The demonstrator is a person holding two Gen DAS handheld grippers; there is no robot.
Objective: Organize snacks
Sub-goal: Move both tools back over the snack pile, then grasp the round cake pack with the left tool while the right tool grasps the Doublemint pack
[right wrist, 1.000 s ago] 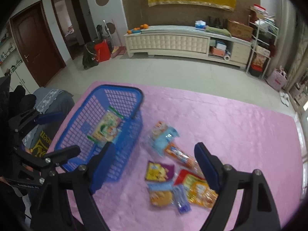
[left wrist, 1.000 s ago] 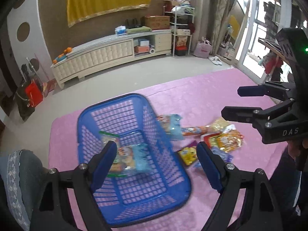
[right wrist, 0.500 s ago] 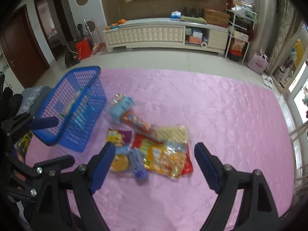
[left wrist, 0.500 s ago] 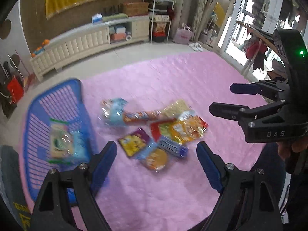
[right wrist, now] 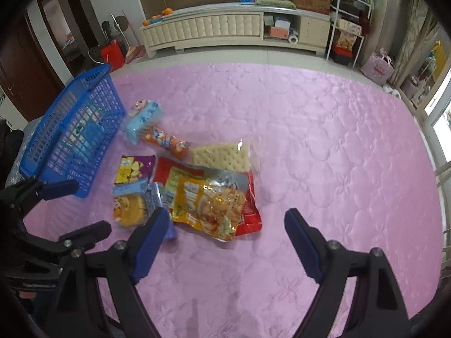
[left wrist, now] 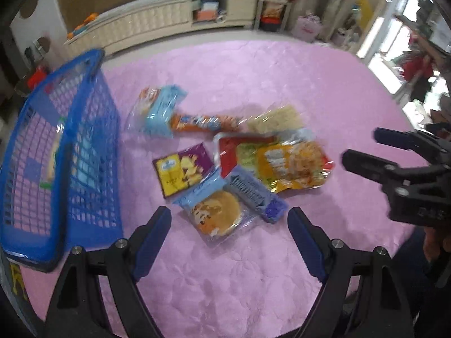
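I see both tongs released — left gripper point(left wrist: 228, 222) over the clear-wrapped round golden cake point(left wrist: 218, 215), right gripper point(right wrist: 227, 224) beside the blue plastic mesh basket's point(right wrist: 76, 112) spilled packets.

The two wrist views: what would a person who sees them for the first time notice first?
Probably the heap of bright snack packets lying on the pink quilted cover, with a big yellow bag on top. Left of the heap stands a blue basket with packets already inside. Both the left gripper and the right gripper hang open above the cover, holding nothing.
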